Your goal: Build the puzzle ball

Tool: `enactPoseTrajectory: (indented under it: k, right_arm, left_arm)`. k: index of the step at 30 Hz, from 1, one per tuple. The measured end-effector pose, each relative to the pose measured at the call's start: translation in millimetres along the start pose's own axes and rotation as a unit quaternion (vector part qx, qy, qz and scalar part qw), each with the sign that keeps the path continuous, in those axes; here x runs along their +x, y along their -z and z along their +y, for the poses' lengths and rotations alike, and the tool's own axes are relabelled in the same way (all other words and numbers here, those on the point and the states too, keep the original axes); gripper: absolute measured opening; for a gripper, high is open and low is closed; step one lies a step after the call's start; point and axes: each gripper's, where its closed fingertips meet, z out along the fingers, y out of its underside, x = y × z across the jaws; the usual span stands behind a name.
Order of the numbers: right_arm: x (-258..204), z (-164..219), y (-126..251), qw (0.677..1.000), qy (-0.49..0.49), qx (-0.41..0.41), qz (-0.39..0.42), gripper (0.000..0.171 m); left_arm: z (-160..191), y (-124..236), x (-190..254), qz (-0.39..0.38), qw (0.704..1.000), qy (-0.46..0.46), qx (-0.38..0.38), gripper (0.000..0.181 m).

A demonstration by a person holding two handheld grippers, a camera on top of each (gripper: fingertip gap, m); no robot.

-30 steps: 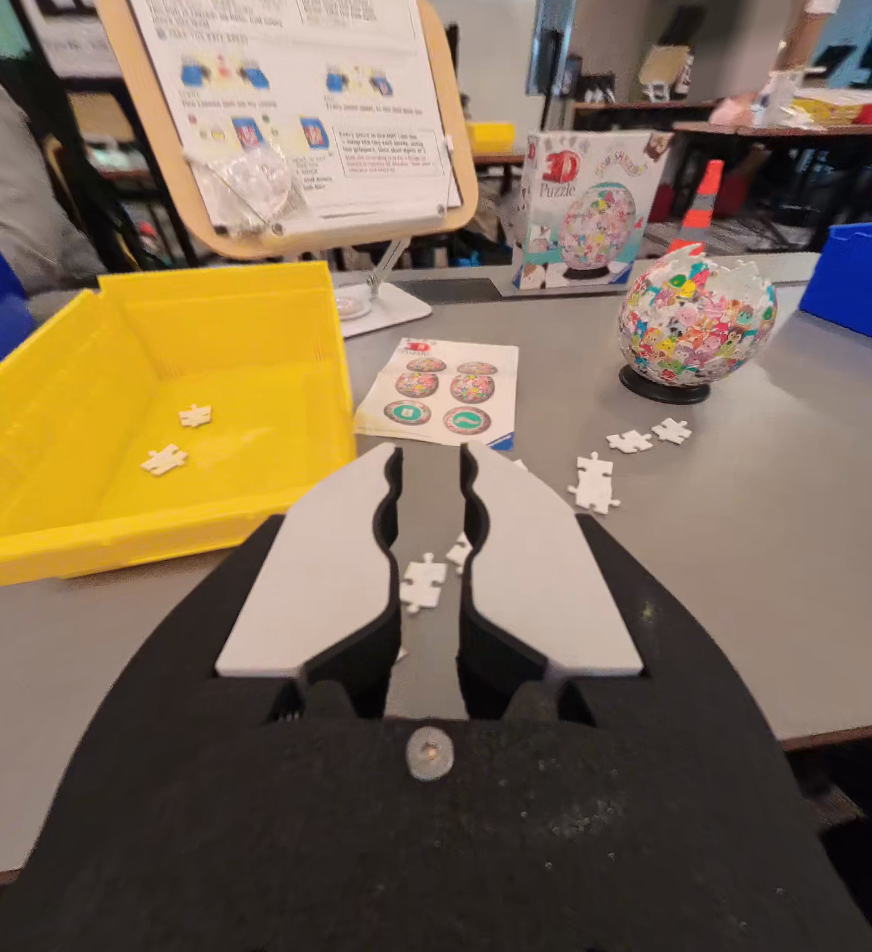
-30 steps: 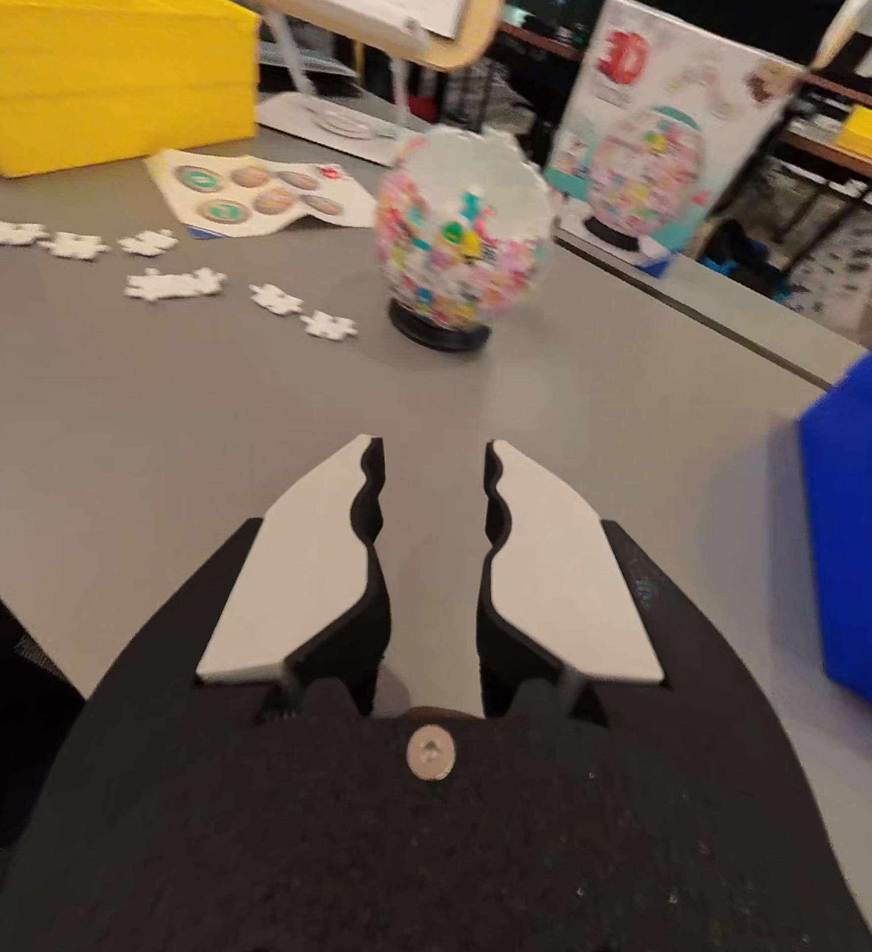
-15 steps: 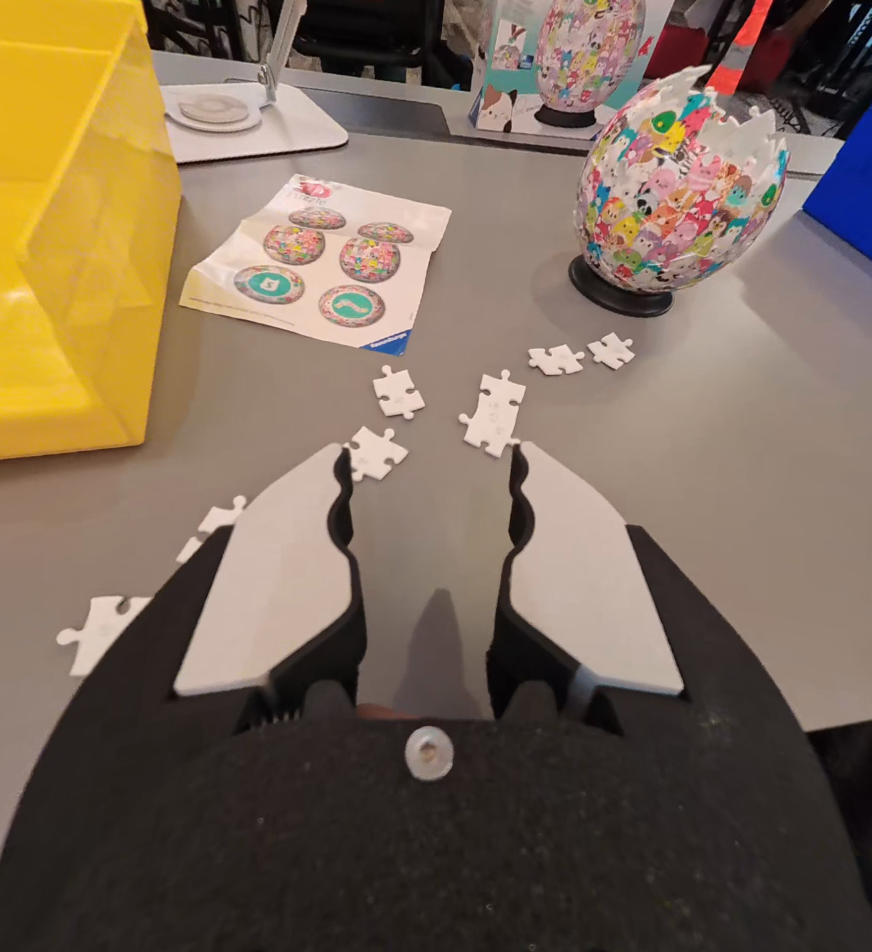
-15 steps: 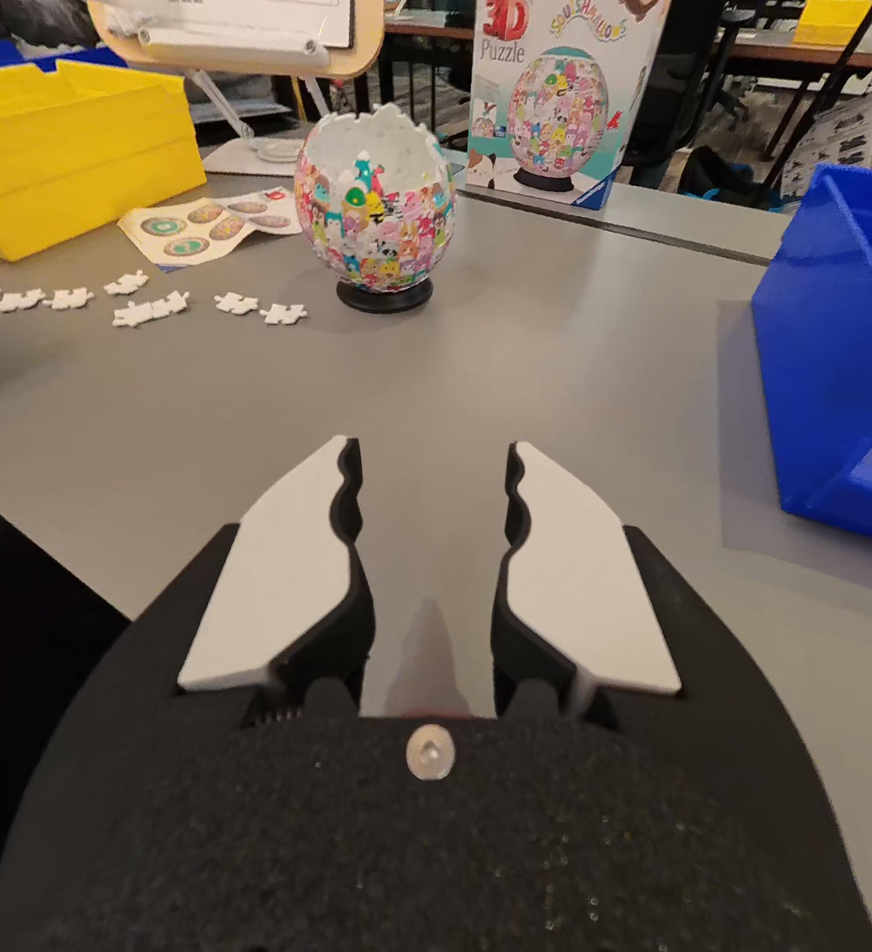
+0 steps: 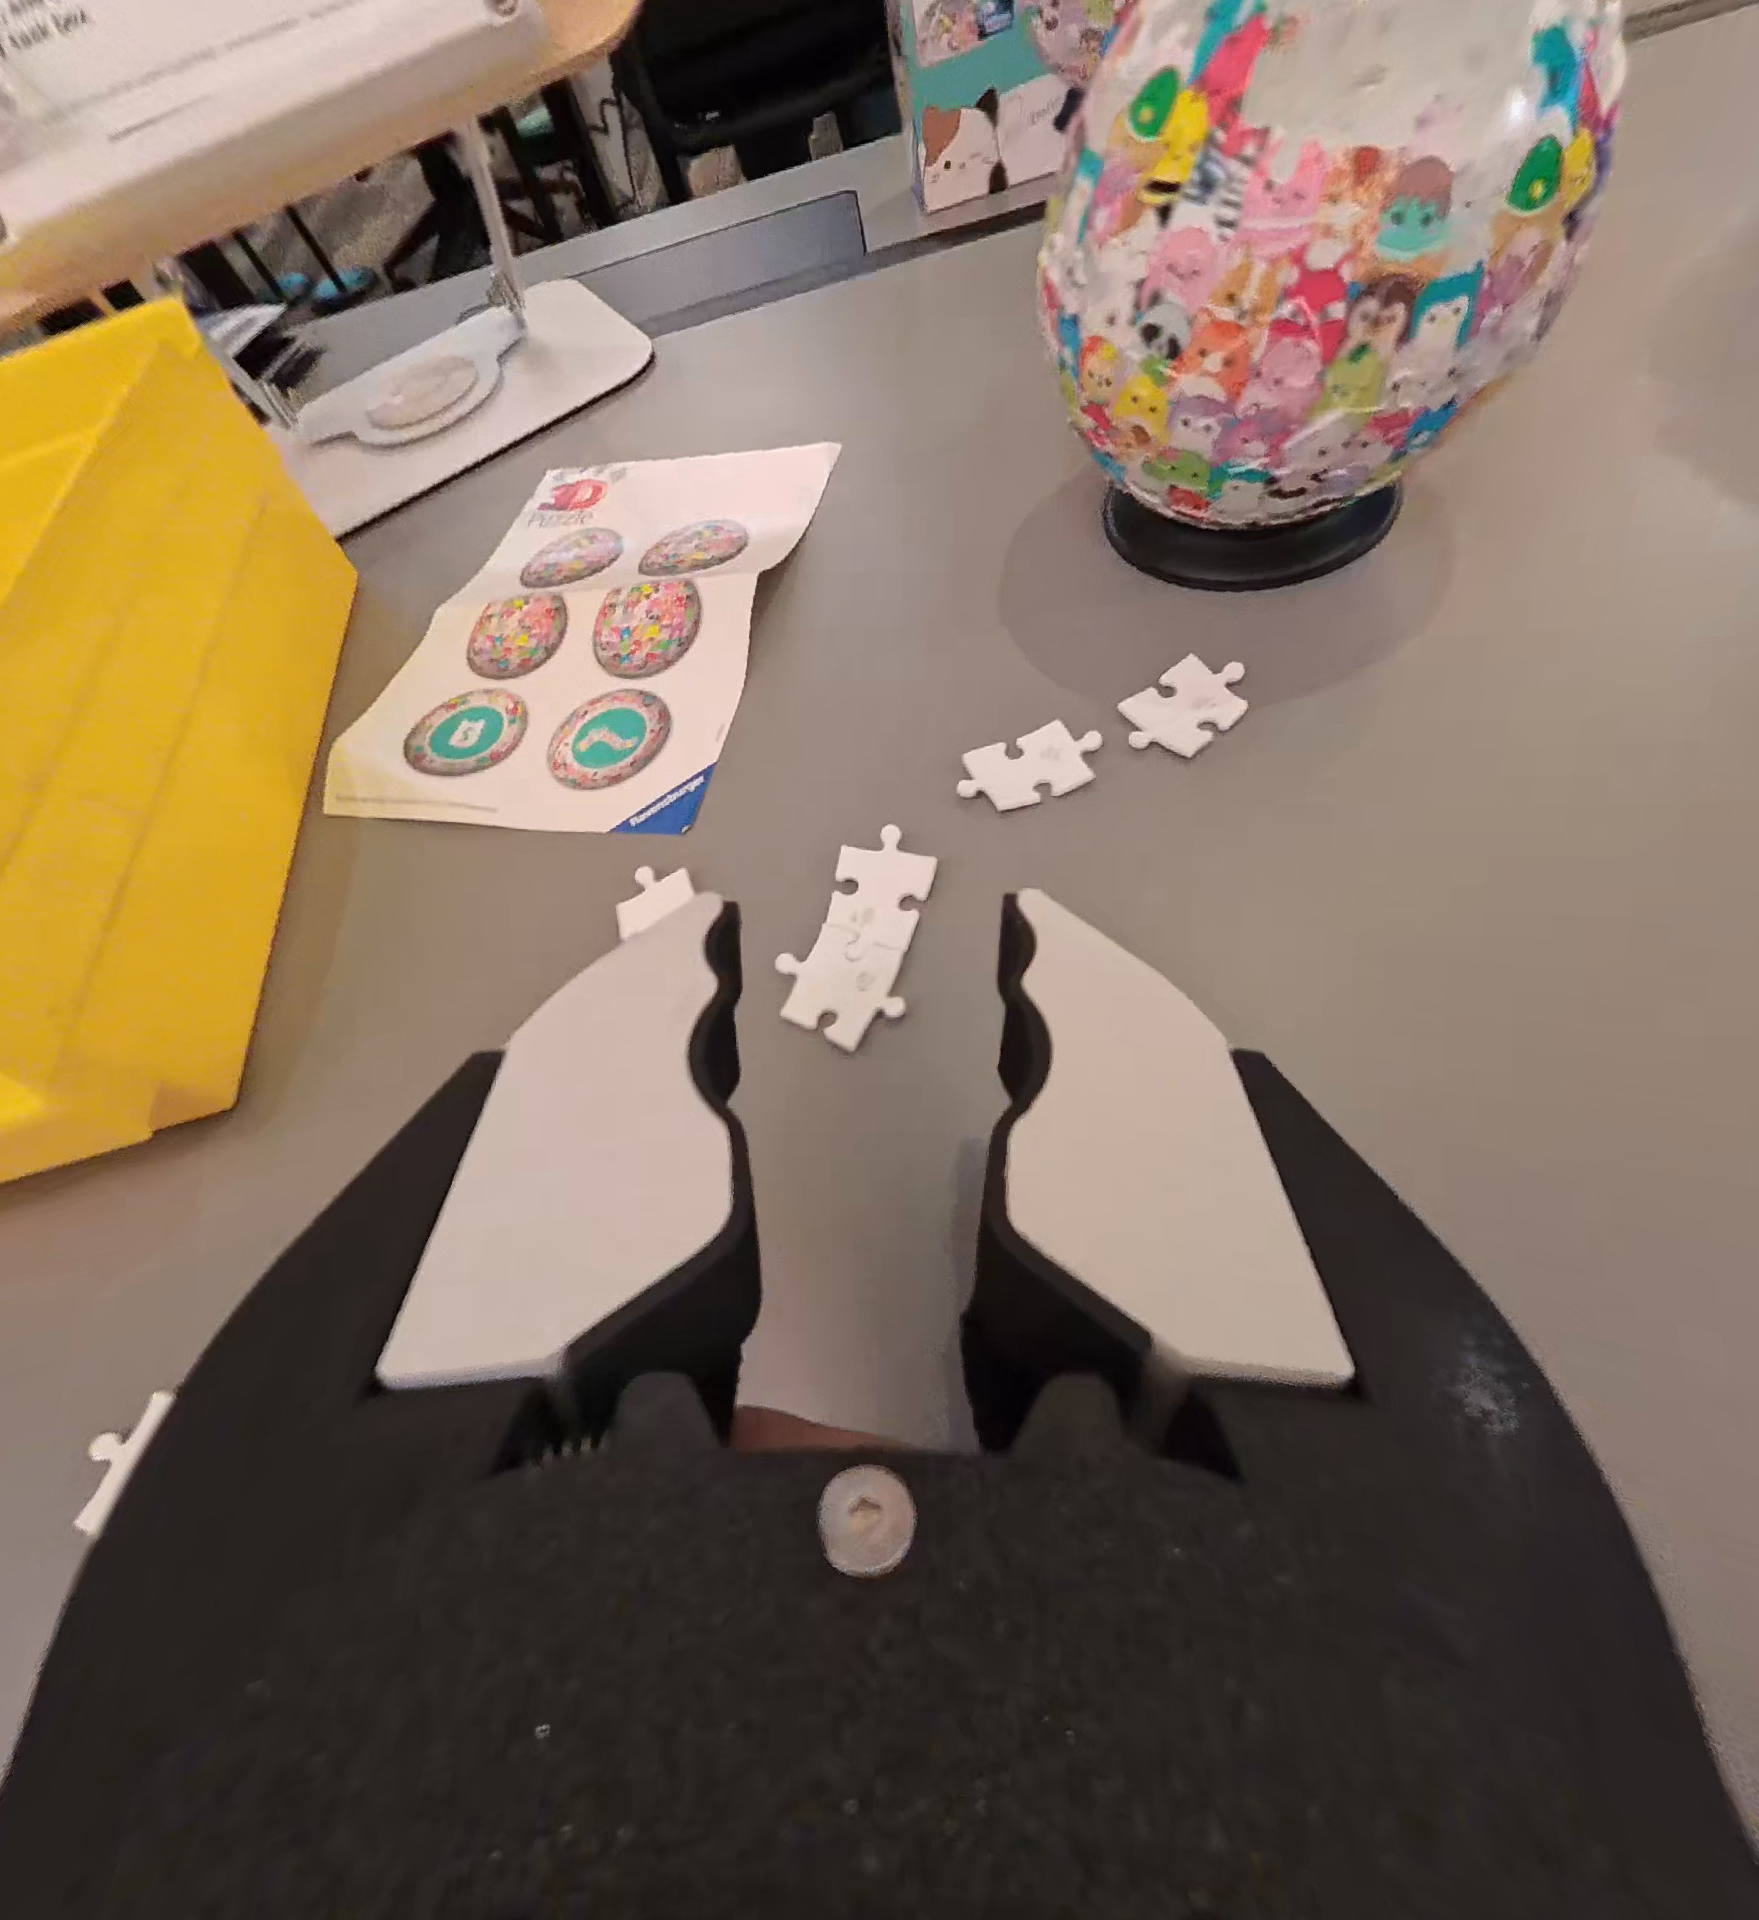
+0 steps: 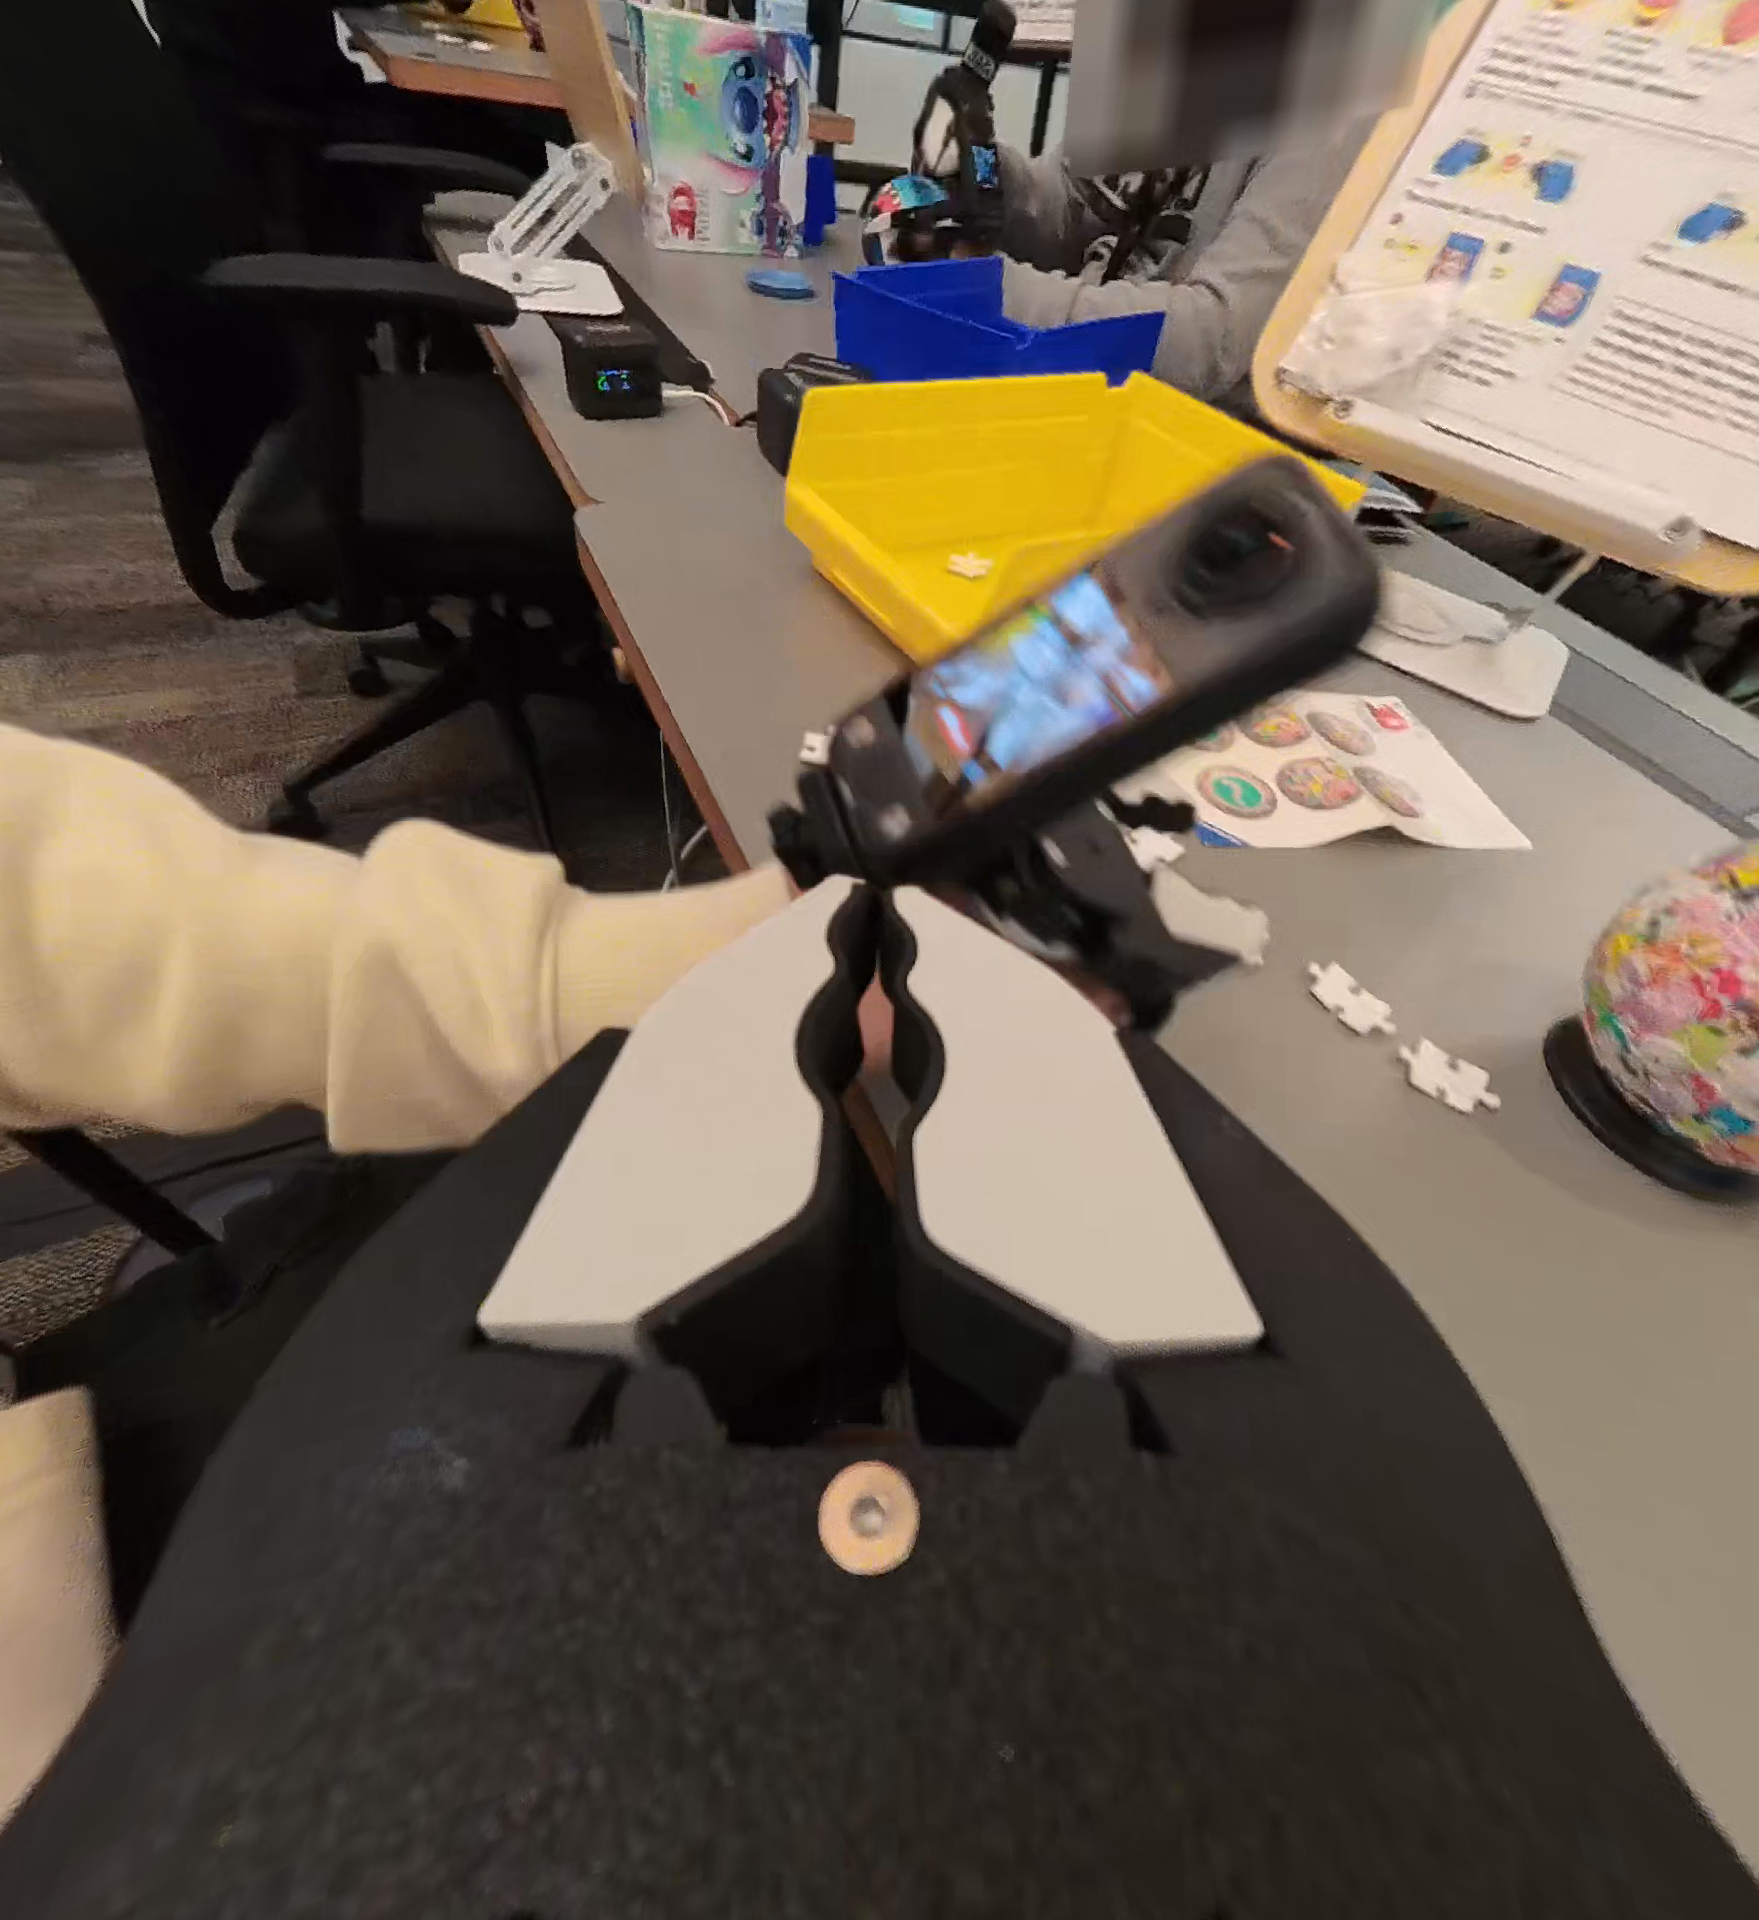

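So the left hand-held gripper (image 5: pixel 867 920) is angled down over the grey counter (image 5: pixel 1477 1039) with its fingers spread wide, nothing between them, and the tips sit just short of a white joined pair of puzzle pieces (image 5: pixel 857 940) lying flat right ahead of the gap. A bit farther off to the right there are two more loose white pieces (image 5: pixel 1029 766), and another piece (image 5: pixel 655 900) peeks out from behind the left fingertip. The puzzle ball (image 5: pixel 1322 260) is at the far right, upright on its black ring stand (image 5: pixel 1254 535), covered in colourful cartoon faces; its top is cut off in this view. The instruction leaflet (image 5: pixel 584 655) lies flat far left of centre, and the yellow bin (image 5: pixel 96 748) is along the left edge. The right hand-held gripper (image 6: pixel 875 920) is pressed together, tips touching, holding nothing, and it's pointed sideways toward the other gripper, so you see the person's cream sleeve (image 6: pixel 262 956) reaching in from the left, plus the black camera (image 6: pixel 1093 665) mounted on top of that left gripper. From here the ball (image 6: pixel 1727 1018) sits at the right edge, with two loose pieces (image 6: pixel 1400 1039) just near it on the counter.
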Motion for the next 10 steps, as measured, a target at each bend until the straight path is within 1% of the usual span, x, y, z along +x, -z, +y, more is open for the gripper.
enactPoseTrajectory:
  k: [3, 5, 7, 10]
  right_arm:
    - [-8, -12, -17, 1.0, 0.014, 0.01, 0.004, 0.0]
    - [-9, -10, -23, 1.0, 0.02, -0.01, 0.005, 0.0]
    - [-5, -7, -26, 0.999, 0.023, -0.022, 0.017, 0.0]
    - [-2, -2, -27, 0.999, 0.018, -0.029, 0.014, 0.0]
  left_arm:
    - [-2, 1, 7, -0.019, 0.999, -0.039, -0.001, 0.047]
    - [-4, 2, 9, -0.022, 0.998, -0.051, 0.003, 0.047]
    - [-6, 3, 10, -0.017, 0.999, -0.044, 0.004, 0.047]
    - [-7, 3, 9, -0.012, 0.999, -0.04, 0.002, 0.047]
